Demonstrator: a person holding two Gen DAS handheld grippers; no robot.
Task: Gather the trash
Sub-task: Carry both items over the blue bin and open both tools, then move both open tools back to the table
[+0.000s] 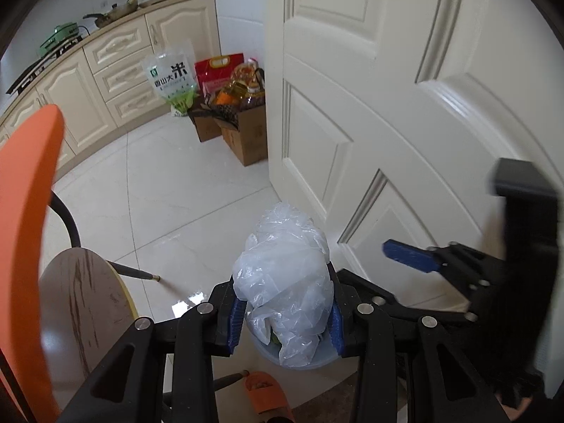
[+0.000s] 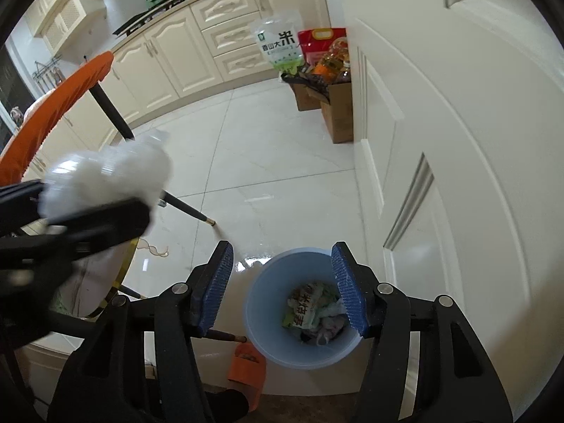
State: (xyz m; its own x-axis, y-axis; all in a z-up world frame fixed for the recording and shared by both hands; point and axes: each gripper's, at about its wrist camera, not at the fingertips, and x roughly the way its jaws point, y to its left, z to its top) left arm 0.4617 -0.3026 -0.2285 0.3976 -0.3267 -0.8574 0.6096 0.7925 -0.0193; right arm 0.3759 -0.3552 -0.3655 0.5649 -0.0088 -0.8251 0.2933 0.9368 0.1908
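Two grippers over blue bin (image 2: 303, 308) by the door. Left gripper (image 1: 285, 312) jaws clamp crumpled plastic bag (image 1: 287, 282), held above bin for drop. Right gripper (image 2: 282, 287) jaws wide apart, empty, keeping clear.

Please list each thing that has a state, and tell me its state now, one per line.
left gripper: shut on the plastic bag.
plastic bag: crumpled, held above the bin.
right gripper: open, holding nothing.
blue bin: upright on the floor, no lid, partly filled with wrappers.
cardboard boxes: flaps open, full of goods.
orange slipper: lying beside the bin.
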